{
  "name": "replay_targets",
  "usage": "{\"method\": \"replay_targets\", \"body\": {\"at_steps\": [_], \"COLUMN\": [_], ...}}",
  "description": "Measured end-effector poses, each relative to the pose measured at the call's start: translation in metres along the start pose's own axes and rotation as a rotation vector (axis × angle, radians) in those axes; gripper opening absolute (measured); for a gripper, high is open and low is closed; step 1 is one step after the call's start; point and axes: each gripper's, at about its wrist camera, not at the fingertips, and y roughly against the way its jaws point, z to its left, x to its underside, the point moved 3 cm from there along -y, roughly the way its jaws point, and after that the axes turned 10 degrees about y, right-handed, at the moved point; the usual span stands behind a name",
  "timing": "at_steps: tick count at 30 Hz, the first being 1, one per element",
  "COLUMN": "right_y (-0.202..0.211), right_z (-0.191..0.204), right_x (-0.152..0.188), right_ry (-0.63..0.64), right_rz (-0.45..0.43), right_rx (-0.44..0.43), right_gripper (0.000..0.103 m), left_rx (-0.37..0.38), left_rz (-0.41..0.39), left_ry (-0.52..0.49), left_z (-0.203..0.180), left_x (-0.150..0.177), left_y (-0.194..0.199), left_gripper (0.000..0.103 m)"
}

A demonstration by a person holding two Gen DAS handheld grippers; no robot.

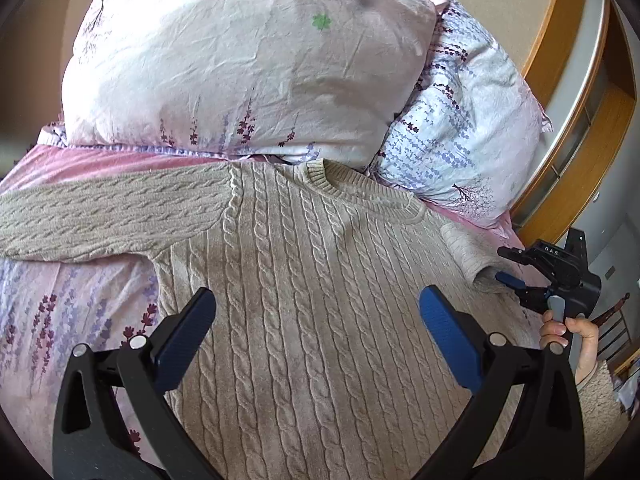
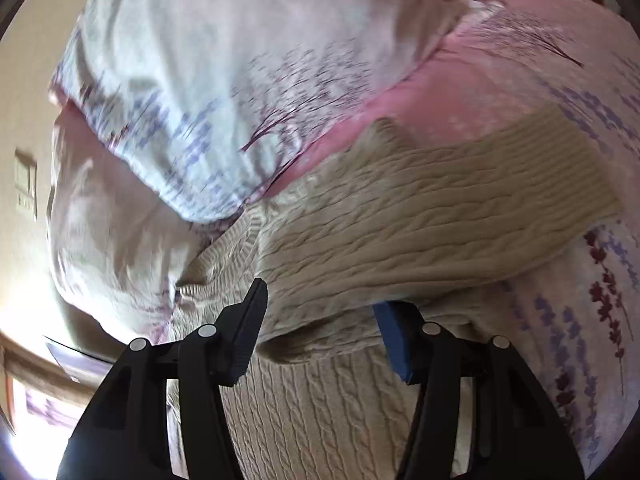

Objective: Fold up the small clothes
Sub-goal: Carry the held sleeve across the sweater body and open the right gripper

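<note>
A beige cable-knit sweater (image 1: 304, 280) lies flat on the bed, collar towards the pillows, its left sleeve spread out to the left. My left gripper (image 1: 316, 320) is open and empty, hovering over the sweater's body. My right gripper (image 1: 520, 280) shows at the right edge of the left wrist view, at the sweater's right sleeve. In the right wrist view my right gripper (image 2: 320, 320) stands open, with a raised fold of the sleeve (image 2: 400, 220) between the fingers, one blue pad (image 2: 394, 340) tucked under the knit.
Two floral pillows (image 1: 248, 60) lie at the head of the bed, just beyond the collar. The pink floral bedsheet (image 1: 60, 312) surrounds the sweater. A wooden frame (image 1: 560, 120) and a room wall are at the right, past the bed edge.
</note>
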Motion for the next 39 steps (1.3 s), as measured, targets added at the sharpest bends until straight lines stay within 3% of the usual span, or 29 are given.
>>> {"method": "replay_targets", "body": {"at_steps": [4,7,8,9,10,12,14,17,21,25,27,29,32,34,37,39], "right_y": [0.013,0.023,0.024,0.022,0.019,0.023,0.028,0.027,-0.011,-0.089,-0.13,-0.145,-0.122,-0.096,-0.06,-0.04], "right_z": [-0.046,-0.069,-0.075,-0.077,-0.077,-0.066,-0.029,0.039,0.13,0.196,0.213,0.215,0.198,0.176,0.123,0.071], "right_x": [-0.007,-0.01,-0.011,-0.013,-0.015,-0.023,-0.031,-0.031,-0.002,0.053,0.087,0.104,0.092,0.07,0.046,0.035], "right_ry": [-0.185,-0.251,-0.259,-0.252,-0.23,-0.145,-0.018,0.155,0.344,0.463,0.518,0.508,0.443,0.382,0.235,0.085], "right_rz": [-0.06,-0.106,-0.113,-0.114,-0.116,-0.142,-0.19,-0.219,-0.134,0.094,0.273,0.365,0.305,0.215,0.115,0.077], "right_rx": [0.006,0.115,0.145,0.169,0.193,0.225,0.197,0.079,-0.093,-0.219,-0.203,-0.192,-0.223,-0.213,-0.132,-0.09], "right_gripper": [0.049,0.049,0.039,0.021,0.015,0.01,0.01,0.01,0.01,0.011,0.027,0.031,0.055,0.057,0.056,0.05], "left_rx": [0.027,0.038,0.042,0.046,0.047,0.051,0.066,0.078,0.083,0.108,0.118,0.128,0.153,0.16,0.159,0.144], "left_rz": [0.015,0.008,0.003,-0.001,-0.002,-0.004,-0.011,-0.025,-0.036,-0.026,-0.015,0.009,0.053,0.099,0.195,0.242], "left_ry": [0.047,0.047,0.047,0.047,0.05,0.059,0.076,0.102,0.139,0.182,0.193,0.205,0.229,0.257,0.332,0.381], "left_z": [0.008,0.01,0.011,0.012,0.013,0.015,0.019,0.026,0.032,0.034,0.033,0.032,0.029,0.026,0.025,0.028], "left_x": [-0.003,-0.004,-0.005,-0.005,-0.006,-0.008,-0.01,-0.015,-0.019,-0.02,-0.021,-0.022,-0.023,-0.024,-0.023,-0.02], "left_y": [-0.004,-0.002,0.0,0.0,0.001,0.002,0.004,0.007,0.007,0.004,0.001,-0.005,-0.017,-0.032,-0.062,-0.079], "left_gripper": [0.101,0.101,0.101,0.101,0.101,0.101,0.101,0.099,0.098,0.098,0.096,0.093,0.086,0.077,0.064,0.059]}}
